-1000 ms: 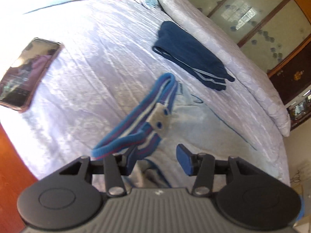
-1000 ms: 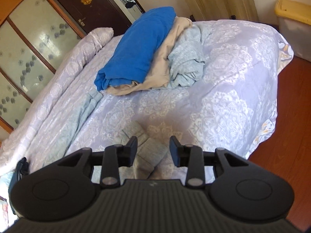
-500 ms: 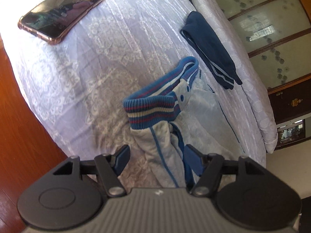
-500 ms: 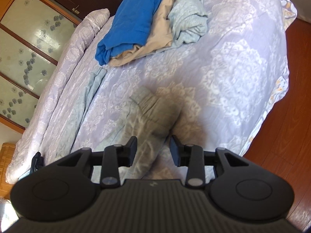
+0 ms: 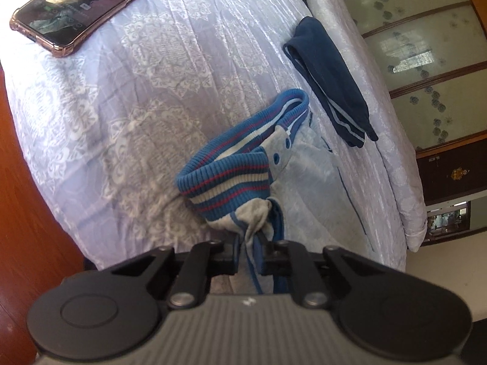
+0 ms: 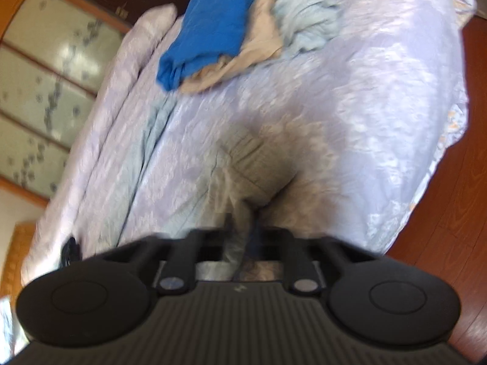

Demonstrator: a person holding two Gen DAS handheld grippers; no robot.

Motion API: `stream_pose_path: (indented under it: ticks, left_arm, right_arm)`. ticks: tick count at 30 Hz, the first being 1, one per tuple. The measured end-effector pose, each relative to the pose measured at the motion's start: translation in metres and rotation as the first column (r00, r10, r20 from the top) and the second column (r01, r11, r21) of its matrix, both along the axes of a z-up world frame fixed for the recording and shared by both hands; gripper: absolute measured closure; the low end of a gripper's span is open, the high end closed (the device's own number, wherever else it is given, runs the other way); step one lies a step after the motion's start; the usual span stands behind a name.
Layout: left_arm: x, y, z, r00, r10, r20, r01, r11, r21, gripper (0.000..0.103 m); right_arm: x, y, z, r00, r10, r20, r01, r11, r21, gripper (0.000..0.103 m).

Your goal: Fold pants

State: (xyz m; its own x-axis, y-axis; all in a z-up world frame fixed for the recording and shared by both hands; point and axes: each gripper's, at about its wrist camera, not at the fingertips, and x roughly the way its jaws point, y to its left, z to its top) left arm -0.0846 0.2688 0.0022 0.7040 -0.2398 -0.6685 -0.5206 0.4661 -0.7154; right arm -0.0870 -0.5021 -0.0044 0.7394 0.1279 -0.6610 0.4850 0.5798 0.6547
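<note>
A: Two grippers are seen over one bed (image 5: 170, 70), covered in a pale patterned spread that fills most of both views. What lies on it?

B: A blue, beige and light-blue heap of clothes (image 6: 231, 30) is noted at the upper centre of the right view. The pants (image 5: 307, 179), grey with a striped blue waistband, are spread at the centre of the left view. A folded navy garment (image 5: 328, 82) is recorded at upper right, a phone (image 5: 82, 9) at upper left.

A: And the fingers?

B: The left gripper (image 5: 249, 261) is clamped on bunched pants fabric below the waistband. The right gripper (image 6: 243, 243), blurred, is closing, with grey pants cloth pinched between the jaws.
</note>
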Motion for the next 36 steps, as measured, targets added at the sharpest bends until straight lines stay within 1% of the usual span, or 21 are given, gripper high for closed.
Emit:
stream_pose_path:
  ticks: [2,5,8,11,13,15,19,24,25,26,27,29,30,31,32,33,34,36]
  left_arm:
    - [-0.002,0.004,0.011,0.999,0.021,0.038,-0.020,1.000,-0.021,0.094]
    - [0.008,0.008,0.033,0.996,0.029,0.087,-0.027,0.999,-0.018,0.094]
    - [0.035,0.012,0.050,0.990,0.033,0.134,-0.027,0.998,-0.049,0.094]
    - [0.071,0.014,0.060,0.988,0.044,0.148,-0.035,0.997,-0.064,0.094]
    - [0.099,0.014,0.061,0.989,0.048,0.142,-0.041,0.998,-0.055,0.094]
    - [0.125,0.014,0.058,0.990,0.055,0.126,-0.047,0.997,-0.061,0.094]
    - [0.177,0.017,0.044,0.995,0.062,0.078,-0.057,0.996,-0.072,0.094]
    - [0.235,0.014,0.028,0.999,0.053,-0.003,-0.053,0.998,-0.027,0.093]
    - [0.246,0.014,0.025,0.998,0.055,-0.022,-0.056,0.998,-0.017,0.092]
    - [0.254,0.014,0.020,0.998,0.057,-0.038,-0.058,0.998,-0.010,0.086]
    - [0.262,0.015,0.015,0.997,0.059,-0.051,-0.060,0.998,-0.006,0.084]
    - [0.276,0.016,0.009,0.996,0.067,-0.057,-0.068,0.998,0.001,0.077]
    - [0.279,0.016,0.009,0.996,0.069,-0.049,-0.068,0.998,0.010,0.072]
    - [0.280,0.017,0.011,0.997,0.070,-0.041,-0.069,0.997,0.027,0.067]
    - [0.280,0.019,0.014,0.997,0.074,-0.032,-0.073,0.997,0.040,0.058]
    - [0.276,0.023,0.017,0.996,0.085,-0.014,-0.085,0.996,0.042,0.056]
    - [0.269,0.028,0.021,0.995,0.102,0.015,-0.102,0.994,0.036,0.056]
    - [0.253,0.037,0.028,0.990,0.123,0.073,-0.126,0.992,0.032,0.056]
  right_arm:
    - [0.003,0.000,0.011,0.999,-0.002,0.044,0.001,1.000,0.011,0.095]
    - [0.021,-0.006,0.037,0.992,-0.007,0.129,0.001,0.999,0.052,0.095]
    - [0.058,-0.007,0.060,0.984,0.004,0.178,-0.016,0.998,0.066,0.095]
    - [0.108,0.000,0.074,0.979,0.021,0.204,-0.033,0.998,0.057,0.095]
    - [0.144,0.010,0.079,0.980,0.041,0.193,-0.043,0.999,0.010,0.095]
    - [0.178,0.020,0.081,0.983,0.054,0.175,-0.050,0.998,-0.026,0.095]
    - [0.238,0.031,0.070,0.992,0.072,0.107,-0.063,0.994,-0.089,0.095]
    - [0.294,0.040,0.048,0.999,0.052,0.009,-0.051,0.994,-0.101,0.095]
    - [0.303,0.042,0.046,0.999,0.053,0.001,-0.053,0.993,-0.105,0.095]
    - [0.314,0.046,0.044,0.998,0.062,-0.008,-0.063,0.991,-0.117,0.094]
    - [0.324,0.050,0.041,0.997,0.077,-0.017,-0.079,0.988,-0.130,0.092]
    - [0.340,0.057,0.038,0.995,0.094,-0.042,-0.099,0.981,-0.169,0.081]
    - [0.344,0.059,0.037,0.996,0.078,-0.045,-0.085,0.978,-0.189,0.075]
    - [0.344,0.059,0.038,0.999,0.049,-0.023,-0.053,0.977,-0.209,0.072]
    - [0.341,0.058,0.040,1.000,0.021,0.009,-0.018,0.972,-0.233,0.071]
    - [0.339,0.056,0.044,0.999,-0.007,0.042,0.018,0.965,-0.260,0.069]
    - [0.335,0.053,0.047,0.997,-0.021,0.070,0.039,0.961,-0.272,0.069]
    - [0.324,0.048,0.052,0.994,-0.003,0.111,0.032,0.963,-0.267,0.069]
